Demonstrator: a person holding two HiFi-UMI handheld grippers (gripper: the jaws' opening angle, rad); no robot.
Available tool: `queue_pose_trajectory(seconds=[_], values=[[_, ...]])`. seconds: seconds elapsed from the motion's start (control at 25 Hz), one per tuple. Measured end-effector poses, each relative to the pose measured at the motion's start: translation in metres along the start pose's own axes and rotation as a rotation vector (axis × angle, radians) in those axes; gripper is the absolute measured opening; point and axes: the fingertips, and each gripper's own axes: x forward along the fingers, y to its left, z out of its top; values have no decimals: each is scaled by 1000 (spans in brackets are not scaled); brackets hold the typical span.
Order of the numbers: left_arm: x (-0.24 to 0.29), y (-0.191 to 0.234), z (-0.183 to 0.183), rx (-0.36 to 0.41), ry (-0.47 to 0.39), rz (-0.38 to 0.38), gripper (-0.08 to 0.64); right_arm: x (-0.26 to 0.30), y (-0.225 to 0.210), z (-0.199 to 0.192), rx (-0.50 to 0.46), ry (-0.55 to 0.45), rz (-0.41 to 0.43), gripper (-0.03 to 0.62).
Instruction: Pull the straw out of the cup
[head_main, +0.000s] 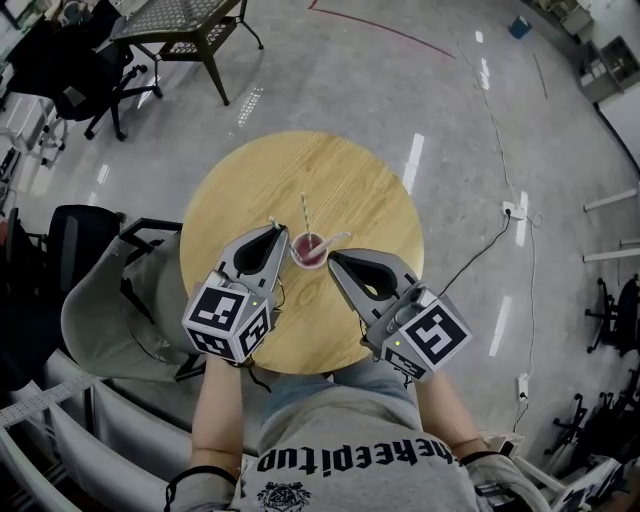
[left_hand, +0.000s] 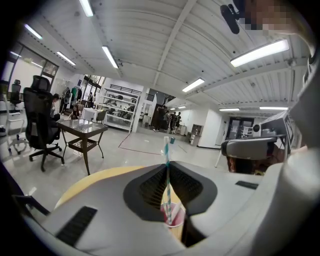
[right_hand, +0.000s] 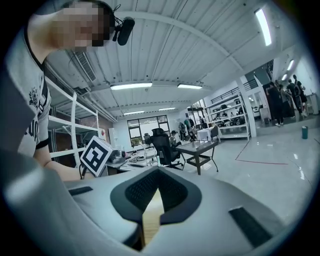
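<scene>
The straw (left_hand: 167, 182), striped teal and white, stands nearly upright, pinched between the left gripper's fingertips (left_hand: 156, 172). Its top pokes above them and its longer lower part drops from them into the cup (left_hand: 178, 218). The straw's bottom end lies inside the cup's mouth. The cup is small, pink-red and upright on its base. It sits just below and beyond those fingertips, between them and the right gripper's fingertips (head_main: 337, 262), which lie just beside its rim on the far side.
</scene>
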Motion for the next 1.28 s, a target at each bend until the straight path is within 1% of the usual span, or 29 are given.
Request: queue_pose_trajectory(seconds=[0.84,1.28], values=[[-80,-26,36,37,-124,-45,60,2,64,18,-59,-46,10,11],[-121,-36,47,52,-182,-43,60,1,96,24,-89,-62,25,11]])
